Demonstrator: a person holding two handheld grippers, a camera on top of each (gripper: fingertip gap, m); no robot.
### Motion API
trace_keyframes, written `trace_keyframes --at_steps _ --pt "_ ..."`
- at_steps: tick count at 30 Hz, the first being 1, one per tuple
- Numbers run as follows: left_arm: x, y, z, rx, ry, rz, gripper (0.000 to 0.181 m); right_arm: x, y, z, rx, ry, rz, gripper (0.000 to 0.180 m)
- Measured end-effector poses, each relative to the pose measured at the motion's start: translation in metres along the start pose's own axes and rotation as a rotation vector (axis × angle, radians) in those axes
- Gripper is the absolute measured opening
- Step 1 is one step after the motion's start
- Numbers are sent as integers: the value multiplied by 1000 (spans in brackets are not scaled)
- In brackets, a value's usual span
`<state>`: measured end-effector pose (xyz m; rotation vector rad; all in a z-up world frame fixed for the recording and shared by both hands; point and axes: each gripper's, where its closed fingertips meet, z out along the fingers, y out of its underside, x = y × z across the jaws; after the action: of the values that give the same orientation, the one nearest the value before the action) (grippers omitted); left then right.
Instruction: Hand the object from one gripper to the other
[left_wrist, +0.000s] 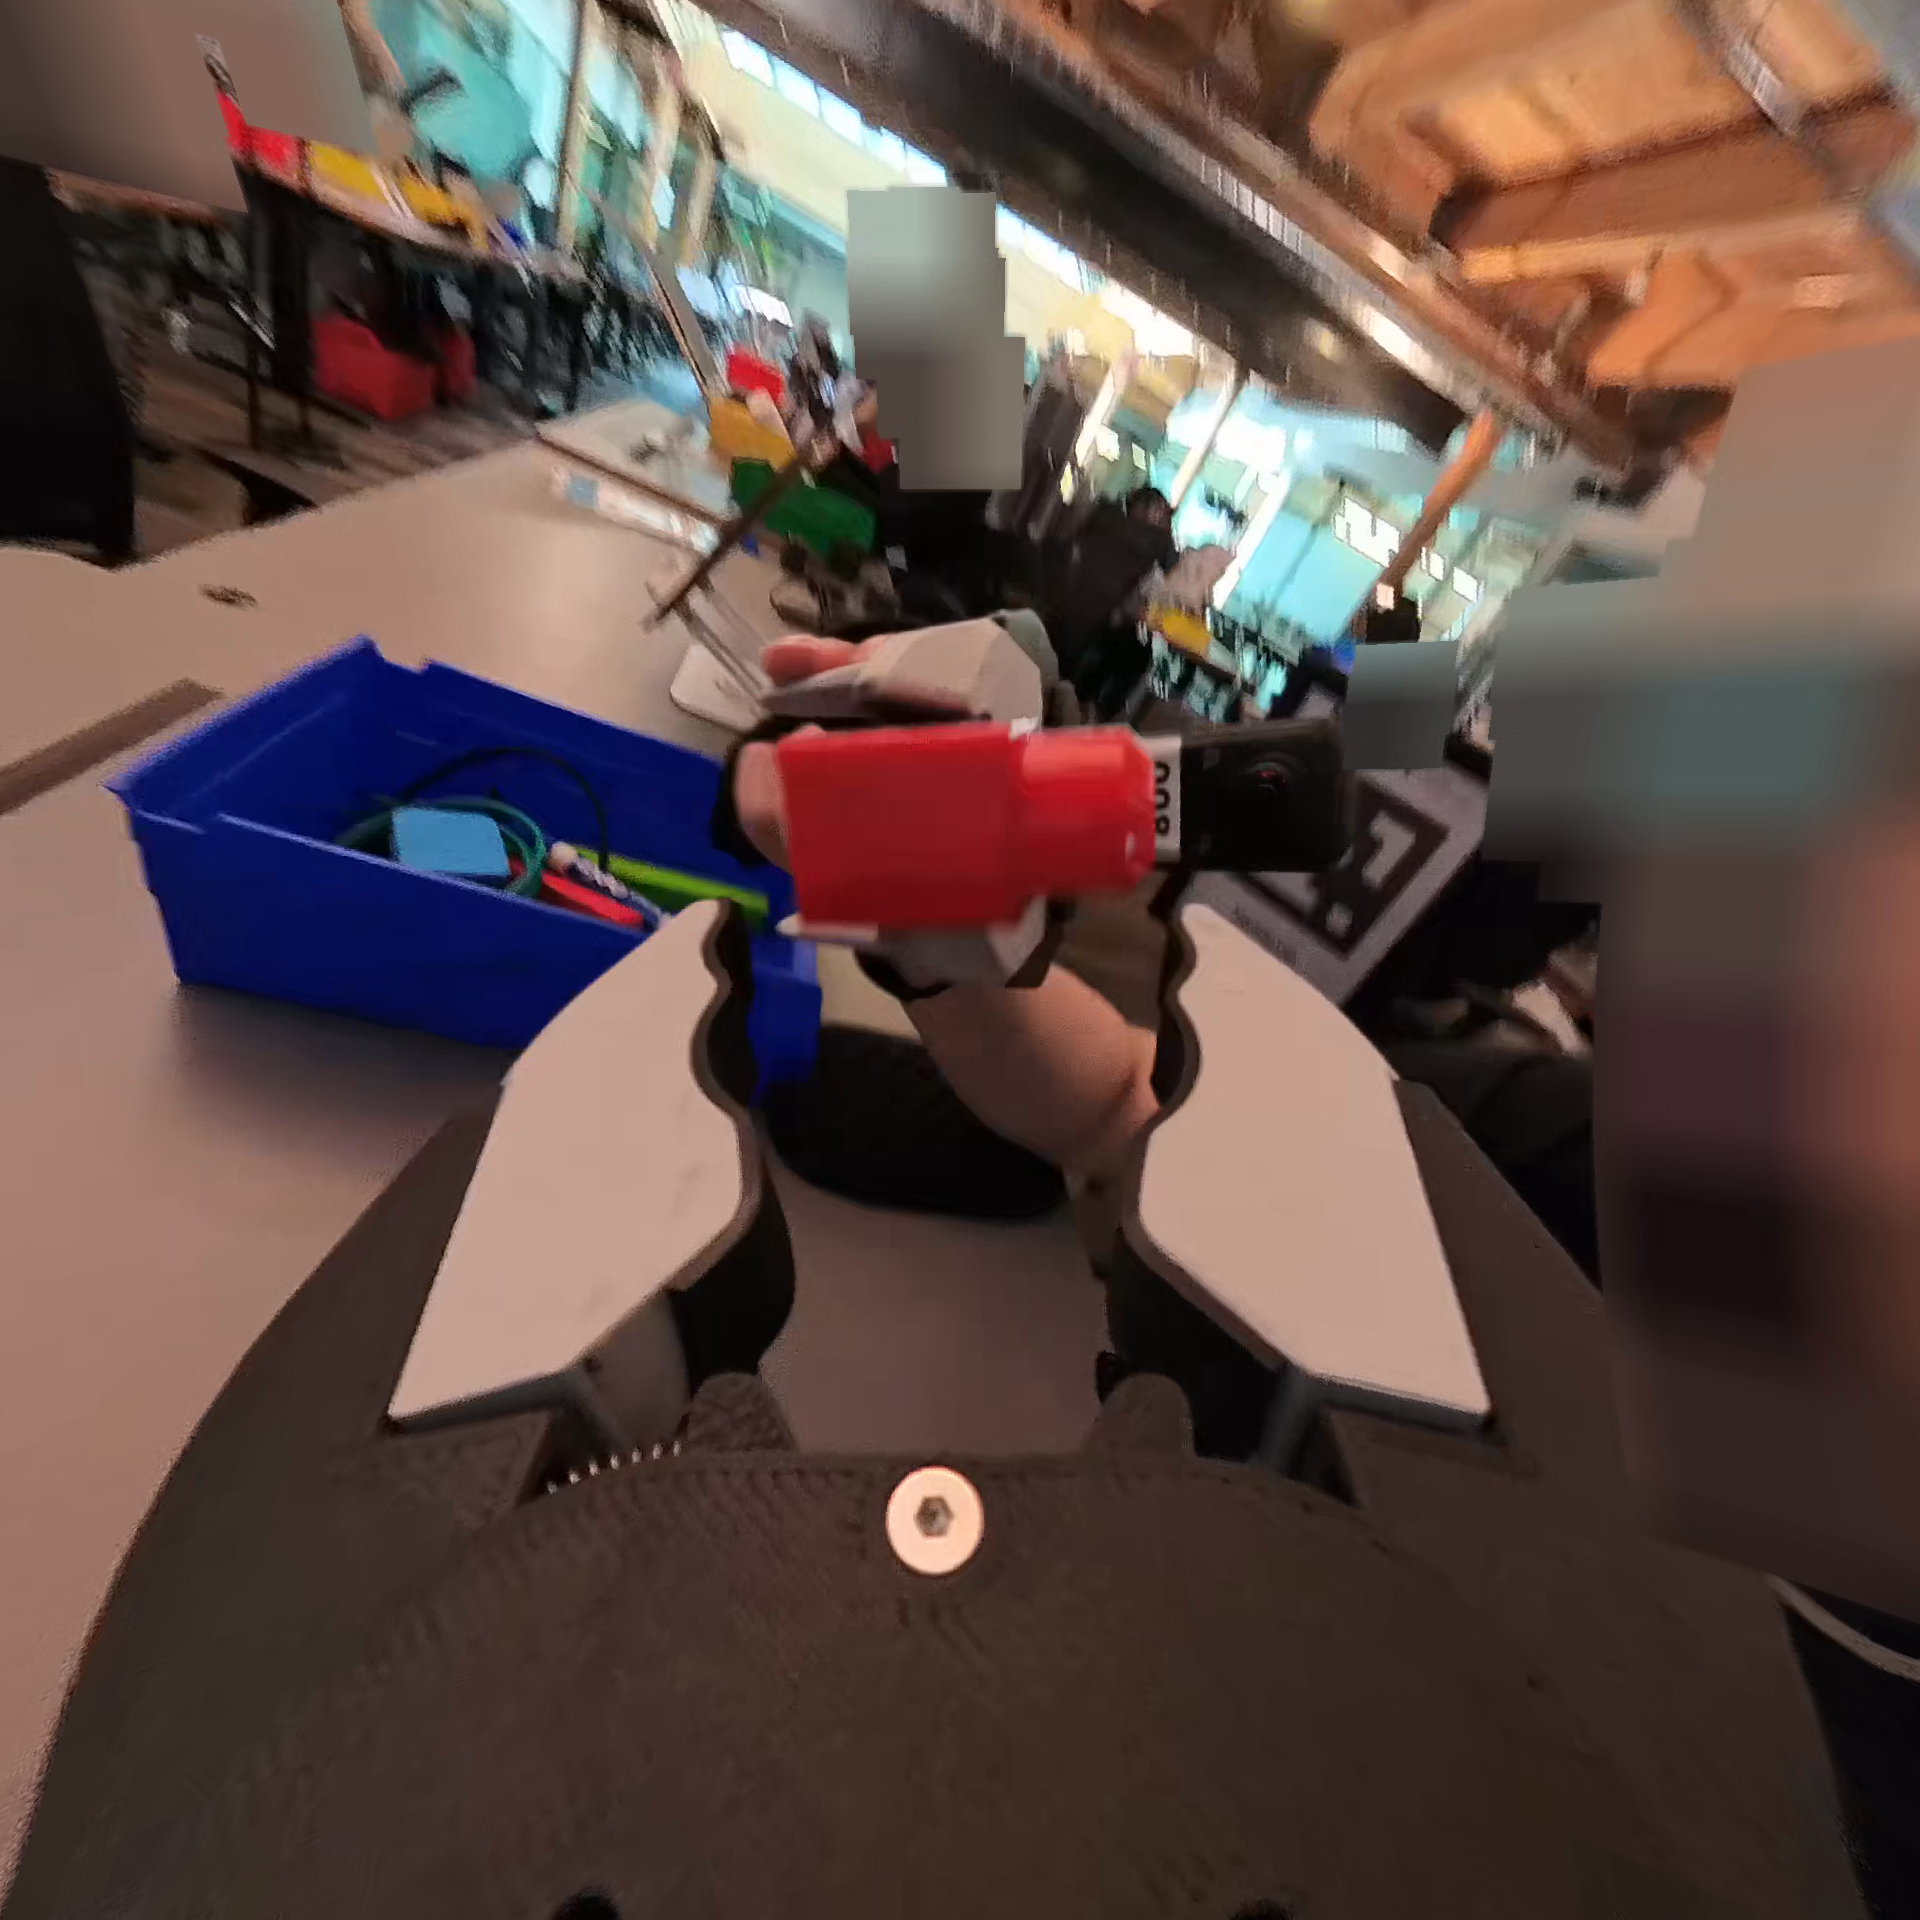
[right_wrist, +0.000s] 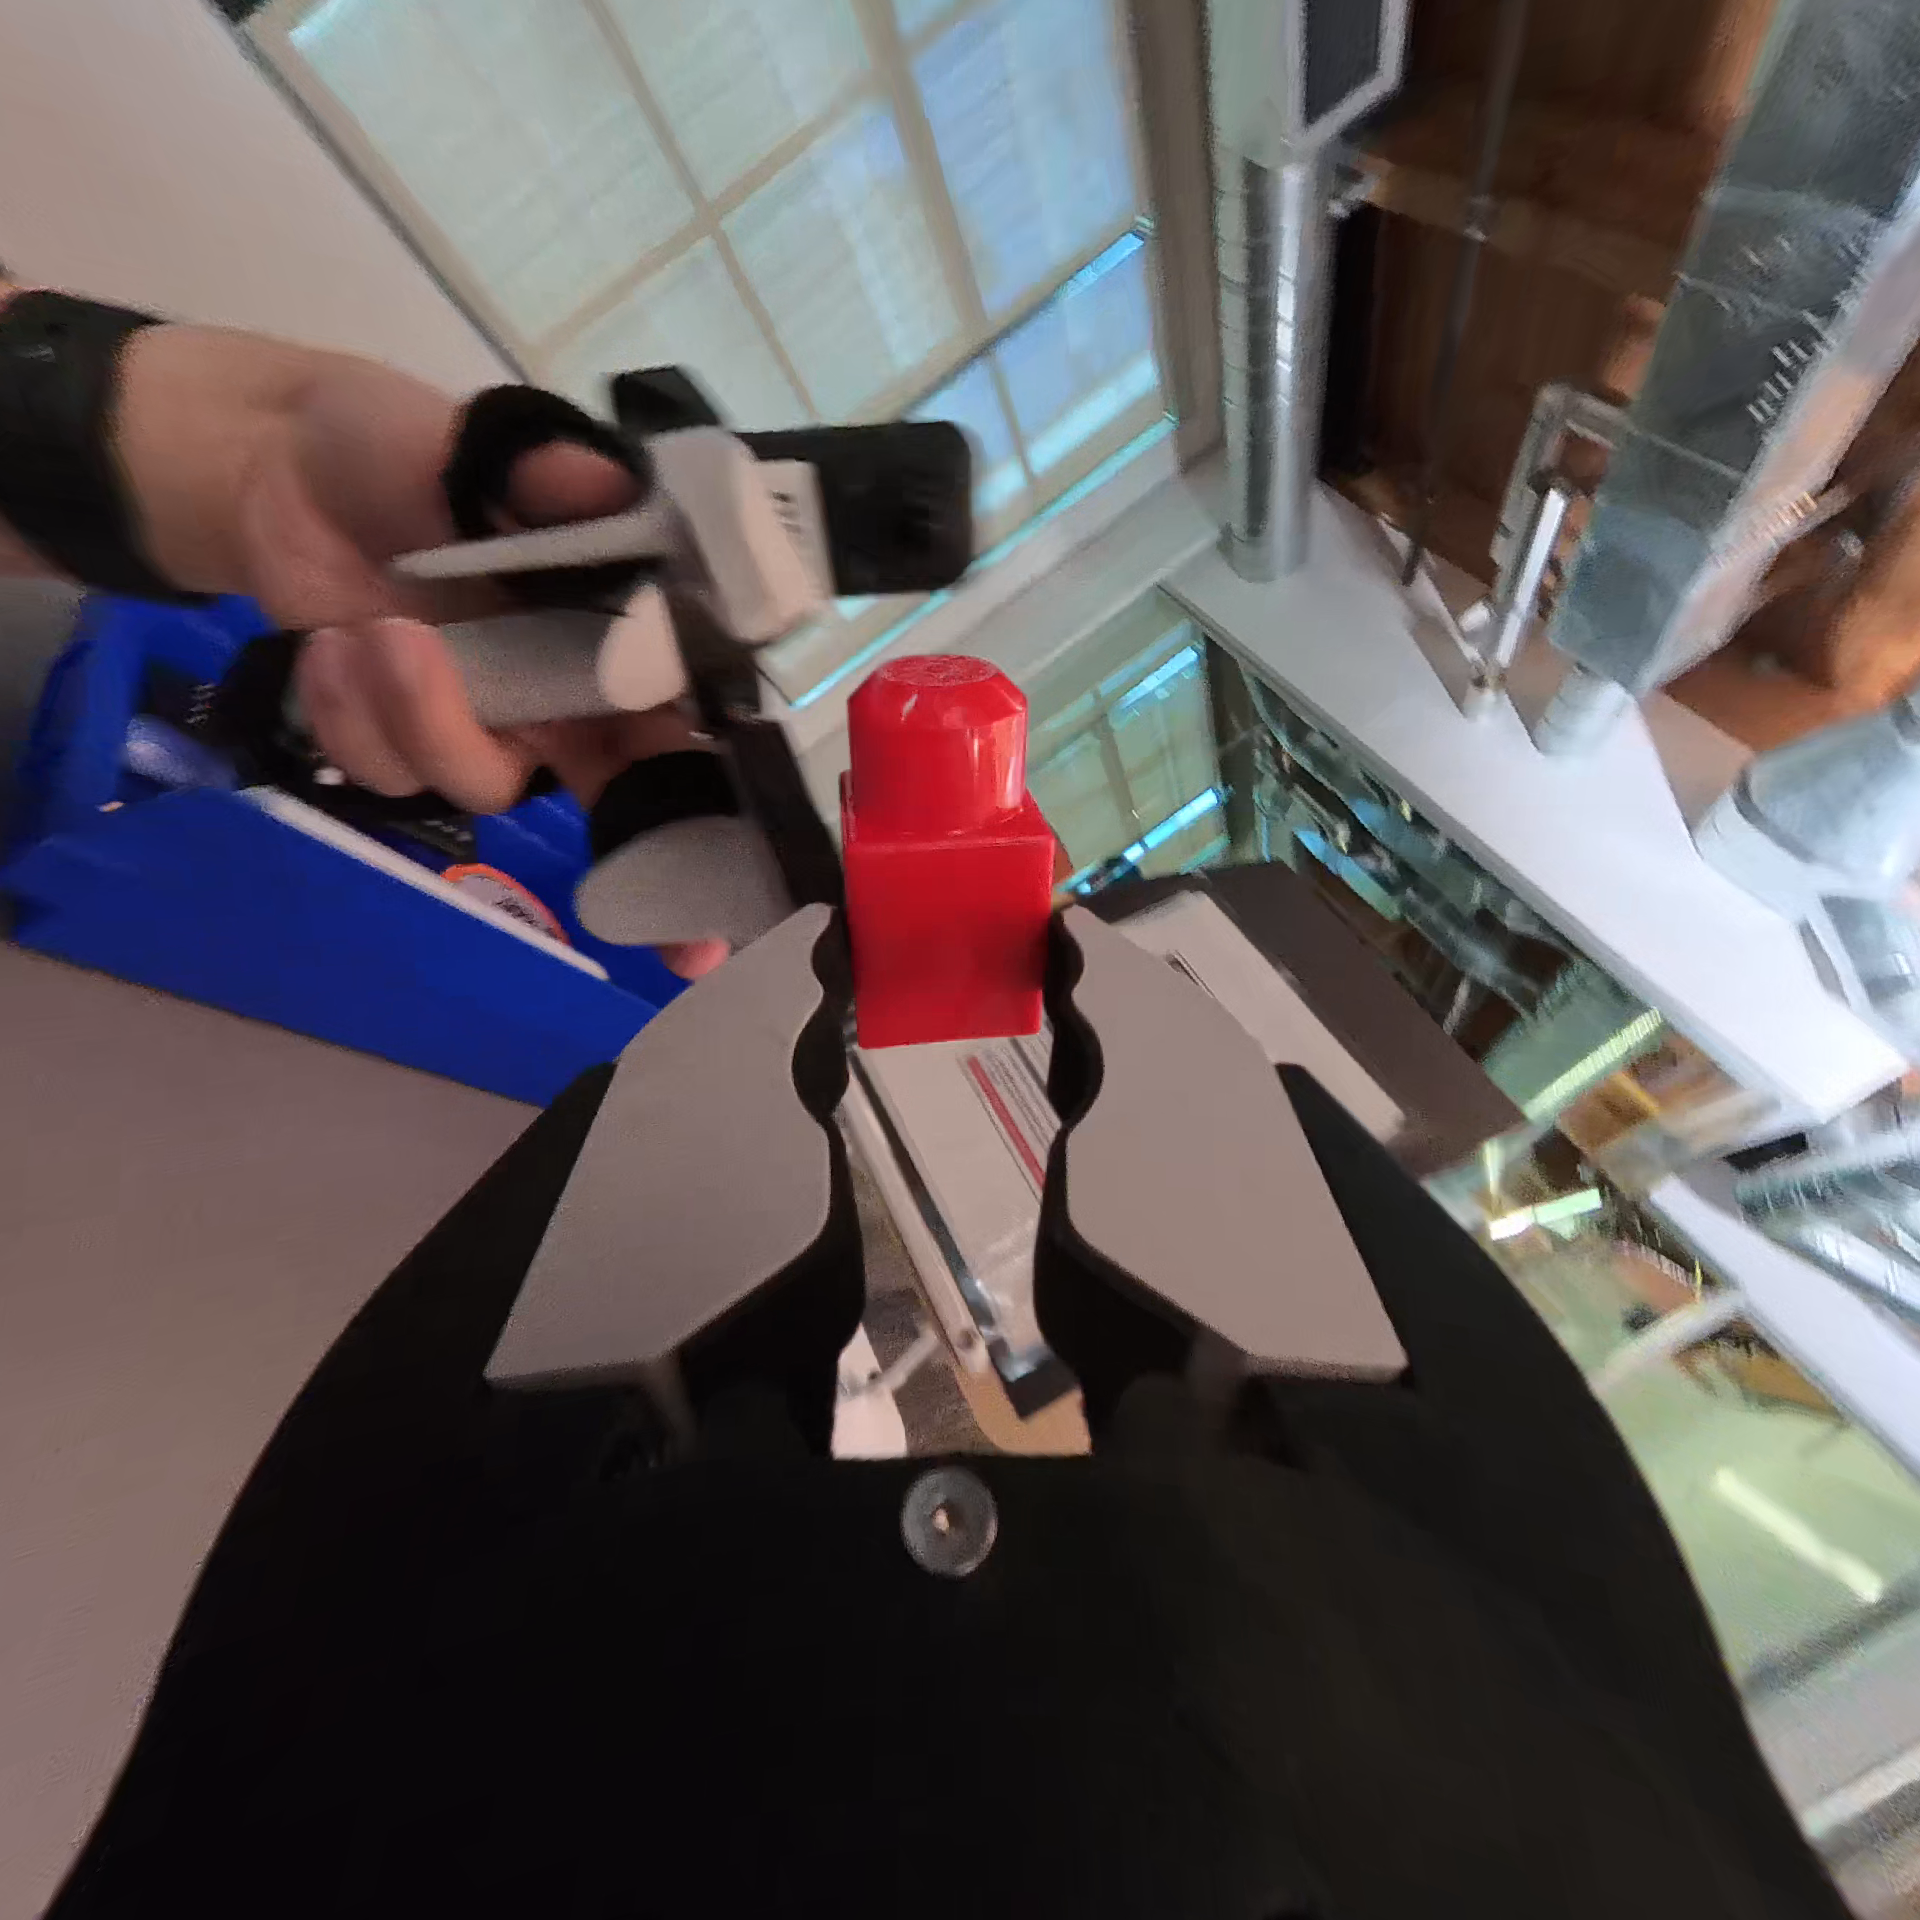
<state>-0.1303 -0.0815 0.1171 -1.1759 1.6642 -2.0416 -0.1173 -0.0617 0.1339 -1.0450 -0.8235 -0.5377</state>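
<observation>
A red one-stud block (right_wrist: 940, 935) sits clamped between the fingertips of my right gripper (right_wrist: 940, 920), with its stud pointing away from the camera. In the left wrist view the same block (left_wrist: 956, 821) lies sideways in the air, held from above and below by the right gripper's grey fingers (left_wrist: 914, 665). My left gripper (left_wrist: 951, 920) is open and empty, its tips just short of the block and spread to either side of it. In the right wrist view the left gripper (right_wrist: 634, 769) shows at upper left in a hand, apart from the block.
A blue bin (left_wrist: 312, 914) with cables and small coloured parts stands on the grey table (left_wrist: 208, 1247) to the left, also visible in the right wrist view (right_wrist: 312, 935). A forearm (left_wrist: 1039, 1081) crosses beneath the block. People and cluttered benches are farther back.
</observation>
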Motion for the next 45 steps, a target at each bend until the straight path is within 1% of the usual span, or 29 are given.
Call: trace_keyframes --at_steps 1,3,5,7,9,11,14,17,19,23,26,28,32,35,37,39,42,45 --pt "-4 -10 -6 54 -24 -10 77 21 5 -8 -34 44 42 36" --pt "-14 -28 -24 144 -101 -1 76 69 35 -35 -190 126 190 36" --pt "-22 -42 -43 208 -191 34 74 99 93 -80 -479 154 457 36" --pt "-24 -51 -57 237 -252 76 70 105 161 -140 -802 224 725 36" --pt "-26 -53 -67 227 -307 106 69 80 216 -200 -1107 204 961 37" --pt "-27 -53 -72 203 -355 139 69 47 251 -249 -1372 158 1104 38" --pt "-28 -50 -76 162 -405 176 70 -2 272 -295 -1635 8 1221 37" --pt "-27 -48 -77 141 -419 191 70 -29 274 -324 -1820 -98 1265 38" --pt "-26 -48 -77 143 -420 192 69 -29 273 -322 -1828 -87 1259 37" --pt "-27 -48 -79 130 -442 201 70 -33 273 -328 -1908 -120 1177 38" --pt "-30 -48 -86 112 -497 234 72 -29 272 -330 -1931 -106 1135 49" --pt "-33 -50 -95 96 -560 267 74 -20 266 -325 -1899 -76 1116 51" --pt "-44 -43 -130 -5 -725 296 75 8 247 -300 -1763 -4 1026 51" --pt "-68 -35 -178 -97 -976 289 72 41 229 -273 -1626 89 892 51" --pt "-85 -22 -212 -195 -1130 258 69 66 215 -251 -1501 177 810 51" --pt "-100 -2 -238 -307 -1219 185 66 93 200 -229 -1365 272 715 51" --pt "-122 34 -263 -466 -1273 19 62 126 175 -204 -1173 401 608 50" --pt "-149 61 -299 -584 -1412 -124 59 140 159 -191 -1063 459 567 49"
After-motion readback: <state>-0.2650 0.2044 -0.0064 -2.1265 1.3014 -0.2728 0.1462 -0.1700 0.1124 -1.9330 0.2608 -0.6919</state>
